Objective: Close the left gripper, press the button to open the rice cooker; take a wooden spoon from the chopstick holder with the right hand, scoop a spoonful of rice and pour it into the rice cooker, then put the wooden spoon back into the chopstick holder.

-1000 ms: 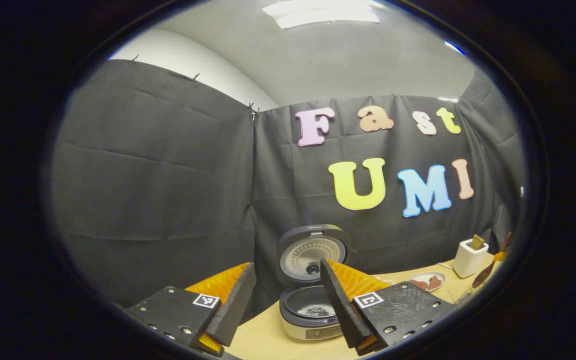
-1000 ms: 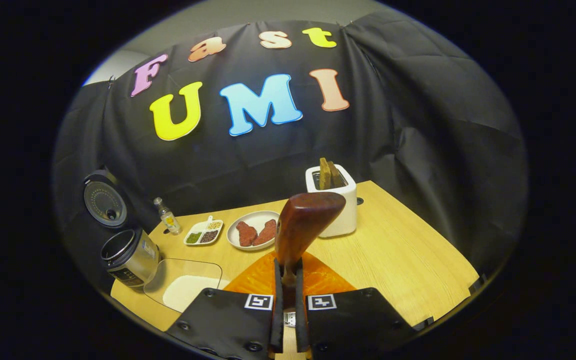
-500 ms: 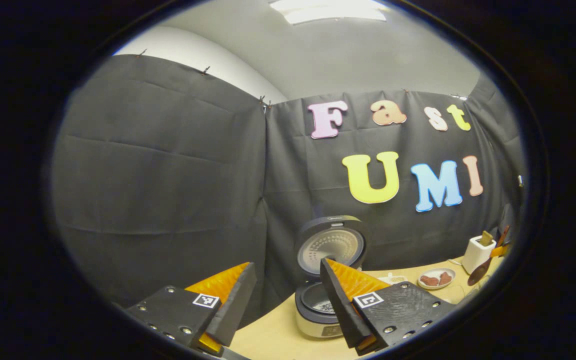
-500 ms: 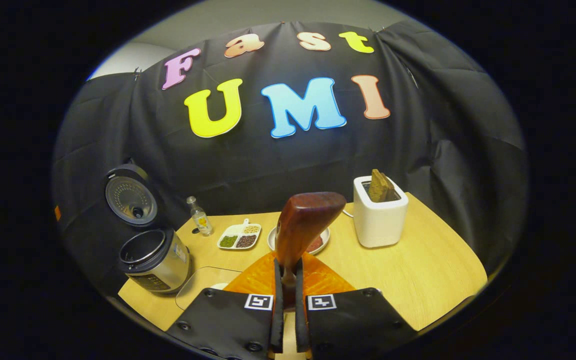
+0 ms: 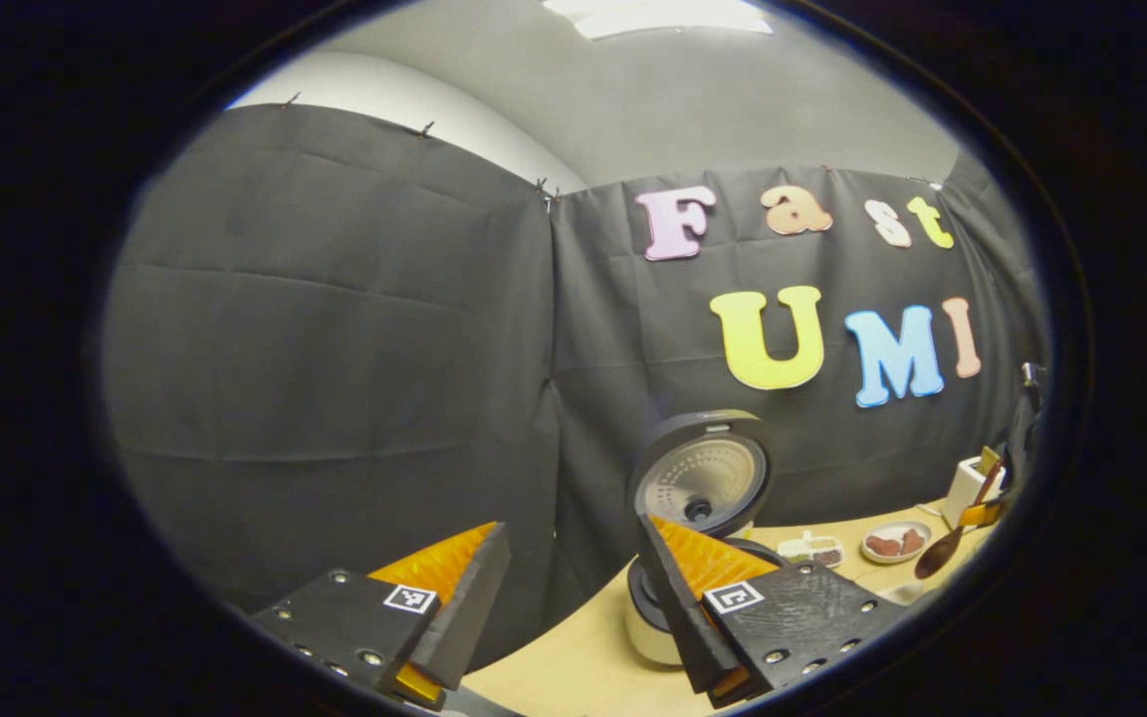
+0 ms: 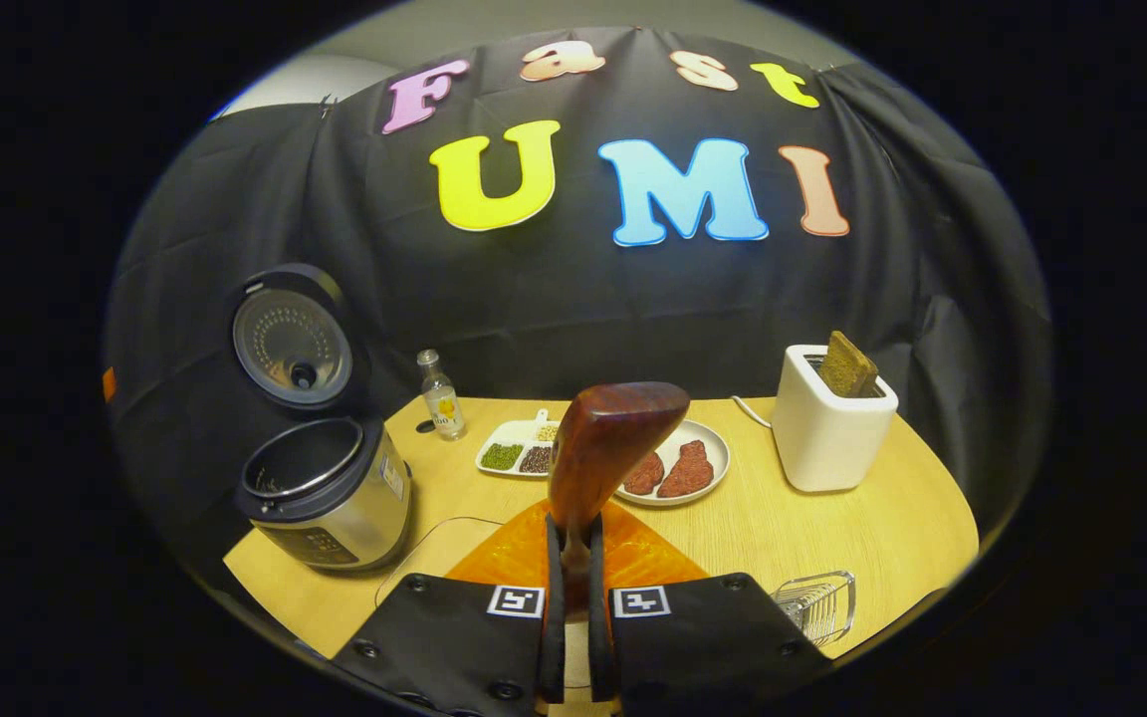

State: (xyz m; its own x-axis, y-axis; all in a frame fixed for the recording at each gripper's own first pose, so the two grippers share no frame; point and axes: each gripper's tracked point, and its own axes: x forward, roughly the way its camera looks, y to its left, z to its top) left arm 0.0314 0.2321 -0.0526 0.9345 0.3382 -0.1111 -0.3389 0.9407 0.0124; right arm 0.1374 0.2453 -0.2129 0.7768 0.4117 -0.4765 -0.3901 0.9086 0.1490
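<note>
My right gripper (image 6: pixel 573 538) is shut on the handle of the dark wooden spoon (image 6: pixel 613 443), whose bowl rises straight ahead of it. To the left stands the rice cooker (image 6: pixel 320 493), its lid (image 6: pixel 290 341) upright and open. A wire chopstick holder (image 6: pixel 814 602) lies at the lower right by the table's edge. My left gripper (image 5: pixel 569 588) is open and holds nothing, raised left of the rice cooker (image 5: pixel 698 478). One finger (image 5: pixel 678 607) hides part of the pot. The spoon (image 5: pixel 935 556) appears far right in the left gripper view.
On the wooden table (image 6: pixel 862 518) stand a white toaster (image 6: pixel 832 428) with bread, a plate of meat (image 6: pixel 678 468), a divided dish of grains (image 6: pixel 519 456) and a small bottle (image 6: pixel 442 398). A clear tray (image 6: pixel 424 548) lies partly behind my right gripper.
The right gripper view has swung left with the spoon still held, bringing the cooker closer and the wire holder into sight. In the left gripper view the cooker has drifted right.
</note>
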